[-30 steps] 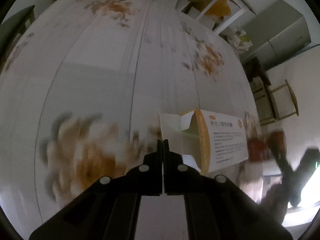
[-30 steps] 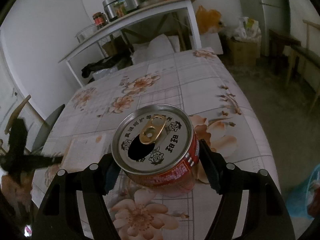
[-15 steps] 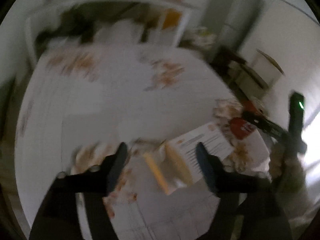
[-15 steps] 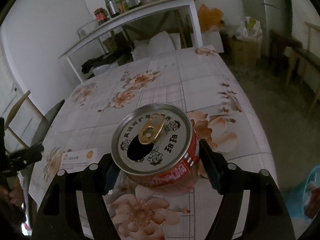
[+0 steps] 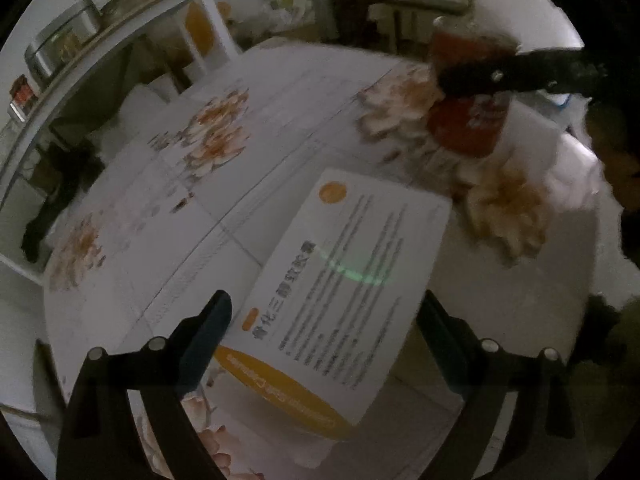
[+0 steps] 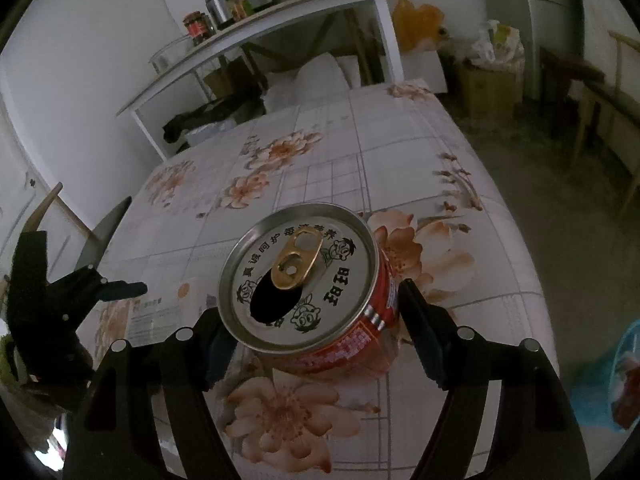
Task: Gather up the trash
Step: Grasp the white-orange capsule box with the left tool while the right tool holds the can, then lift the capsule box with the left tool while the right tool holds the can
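Observation:
A white and orange cardboard box (image 5: pixel 348 280) lies flat on the floral tablecloth (image 5: pixel 240 160). My left gripper (image 5: pixel 324 320) straddles its near end. Its jaws are opening wide, and the box is between them without the pads pressing on it. A red drink can (image 6: pixel 304 276) with an opened pull tab stands upright on the cloth, and my right gripper (image 6: pixel 316 320) is shut on its sides. In the left wrist view the can (image 5: pixel 468 128) shows at the upper right, crossed by one of the right gripper's fingers (image 5: pixel 500 76). The box (image 6: pixel 160 312) also shows left of the can.
A white shelf table (image 6: pixel 260 36) with a metal pot and jars stands beyond the far end of the table. A blue bin (image 6: pixel 628 364) sits on the floor at the right. A cardboard box (image 6: pixel 488 84) and wooden chairs stand further right.
My left gripper was shut on the box's end flap. It let go, rolled, swung over, and now stands wide around the box. The right gripper and can have not moved.

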Motion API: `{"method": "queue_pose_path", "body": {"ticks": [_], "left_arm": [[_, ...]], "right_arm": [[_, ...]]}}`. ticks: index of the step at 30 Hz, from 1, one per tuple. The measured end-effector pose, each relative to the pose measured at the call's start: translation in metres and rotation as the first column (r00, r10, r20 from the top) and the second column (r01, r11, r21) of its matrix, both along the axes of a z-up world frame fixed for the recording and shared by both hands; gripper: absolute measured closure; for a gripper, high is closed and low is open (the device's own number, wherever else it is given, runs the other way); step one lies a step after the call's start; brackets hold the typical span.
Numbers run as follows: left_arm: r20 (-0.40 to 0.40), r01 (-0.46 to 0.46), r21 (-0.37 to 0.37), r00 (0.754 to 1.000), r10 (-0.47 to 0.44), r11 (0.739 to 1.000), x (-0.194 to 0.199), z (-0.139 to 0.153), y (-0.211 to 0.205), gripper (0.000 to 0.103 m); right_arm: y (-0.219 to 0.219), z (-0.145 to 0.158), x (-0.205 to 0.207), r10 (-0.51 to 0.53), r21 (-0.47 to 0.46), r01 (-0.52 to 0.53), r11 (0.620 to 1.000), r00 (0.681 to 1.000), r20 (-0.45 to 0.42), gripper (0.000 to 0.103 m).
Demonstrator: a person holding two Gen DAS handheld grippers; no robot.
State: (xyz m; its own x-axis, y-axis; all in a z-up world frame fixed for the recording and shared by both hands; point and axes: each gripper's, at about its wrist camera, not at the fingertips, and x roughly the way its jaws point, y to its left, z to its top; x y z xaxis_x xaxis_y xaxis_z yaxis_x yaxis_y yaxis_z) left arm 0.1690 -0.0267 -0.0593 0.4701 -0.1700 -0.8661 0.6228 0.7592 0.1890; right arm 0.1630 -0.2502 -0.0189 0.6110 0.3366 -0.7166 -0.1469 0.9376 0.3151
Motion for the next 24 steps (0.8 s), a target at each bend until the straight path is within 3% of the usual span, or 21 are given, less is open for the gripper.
{"method": "queue_pose_path", "body": {"ticks": [4, 7, 8, 10, 11, 13, 16, 20, 24], "left_arm": [[-0.08, -0.191, -0.053, 0.979, 0.186, 0.98, 0.017, 0.002, 0.016, 0.012], [-0.174, -0.419, -0.165, 0.904, 0.391, 0.893, 0.031, 0.007, 0.042, 0.012], [-0.263, -0.512, -0.212, 0.85, 0.456, 0.832, 0.037, 0.006, 0.055, 0.012], [-0.389, -0.618, -0.279, 0.773, 0.502, 0.735, 0.043, 0.003, 0.072, 0.011], [-0.408, -0.646, -0.291, 0.751, 0.52, 0.705, 0.044, 0.004, 0.077, 0.011], [-0.449, -0.667, -0.293, 0.729, 0.517, 0.685, 0.045, 0.003, 0.082, 0.011], [-0.454, -0.669, -0.292, 0.726, 0.517, 0.683, 0.043, 0.003, 0.084, 0.011], [-0.366, -0.617, -0.273, 0.776, 0.514, 0.738, 0.039, 0.012, 0.074, 0.011], [-0.308, -0.528, -0.228, 0.836, 0.454, 0.818, 0.047, 0.014, 0.062, 0.009]], "right_arm": [[0.0, 0.0, 0.0, -0.001, 0.001, 0.001, 1.0, 1.0, 0.001, 0.032], [-0.001, 0.0, 0.0, -0.002, 0.007, 0.002, 1.0, 1.0, -0.002, 0.031], [-0.002, 0.0, 0.0, -0.003, 0.009, 0.003, 1.0, 1.0, -0.005, 0.03], [-0.002, 0.0, 0.0, -0.002, 0.009, 0.002, 1.0, 1.0, -0.007, 0.03], [-0.002, 0.001, 0.0, -0.001, 0.008, 0.001, 1.0, 1.0, -0.007, 0.03], [-0.001, 0.0, -0.001, 0.0, 0.012, 0.0, 1.0, 1.0, -0.009, 0.03], [-0.002, -0.001, -0.001, -0.002, 0.019, 0.003, 1.0, 1.0, -0.01, 0.03], [-0.003, -0.001, 0.0, -0.002, 0.023, 0.003, 1.0, 1.0, -0.01, 0.03], [-0.003, -0.001, 0.0, -0.003, 0.027, 0.003, 1.0, 1.0, -0.011, 0.03]]}}
